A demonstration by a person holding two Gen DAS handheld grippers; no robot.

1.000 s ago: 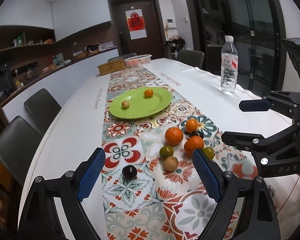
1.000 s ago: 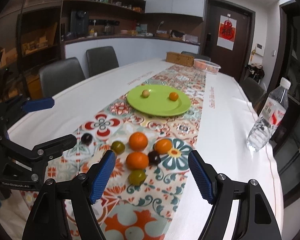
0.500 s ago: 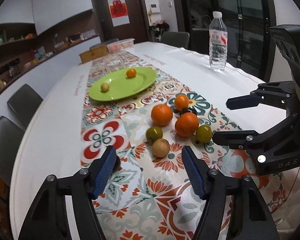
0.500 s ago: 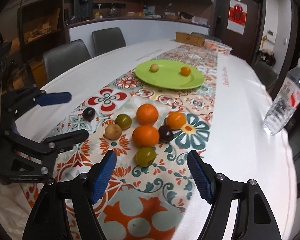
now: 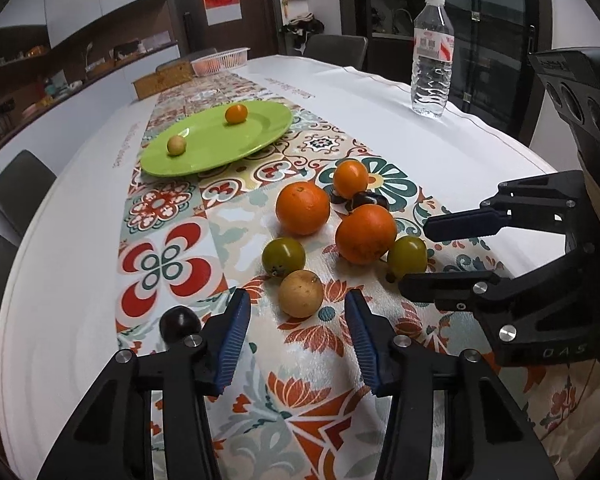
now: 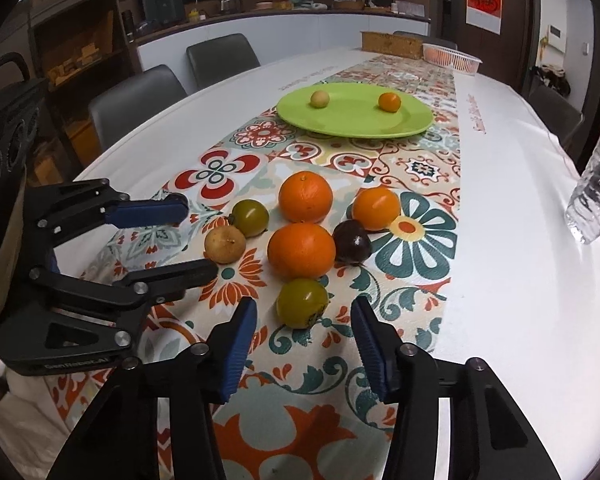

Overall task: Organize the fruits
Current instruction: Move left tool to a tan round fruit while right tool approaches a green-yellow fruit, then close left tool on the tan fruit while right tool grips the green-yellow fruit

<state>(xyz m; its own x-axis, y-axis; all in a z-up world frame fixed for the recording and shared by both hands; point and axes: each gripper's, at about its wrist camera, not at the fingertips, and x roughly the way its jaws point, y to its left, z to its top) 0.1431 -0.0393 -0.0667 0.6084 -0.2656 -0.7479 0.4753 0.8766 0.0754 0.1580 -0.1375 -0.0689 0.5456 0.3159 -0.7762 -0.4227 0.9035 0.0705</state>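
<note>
Left gripper (image 5: pixel 298 330) gapes wide just short of the tan fruit (image 5: pixel 301 293); right gripper (image 6: pixel 304 334) gapes wide near a green fruit (image 6: pixel 302 303). Far off, plate (image 5: pixel 204 152) holds two fruits.

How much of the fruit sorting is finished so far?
Barely started. Two small fruits, a tan one and an orange one, sit on the green plate. Both tongs are open and empty: the left tongs face a tan fruit, the right tongs a green one. Six more wait on the runner.
</note>
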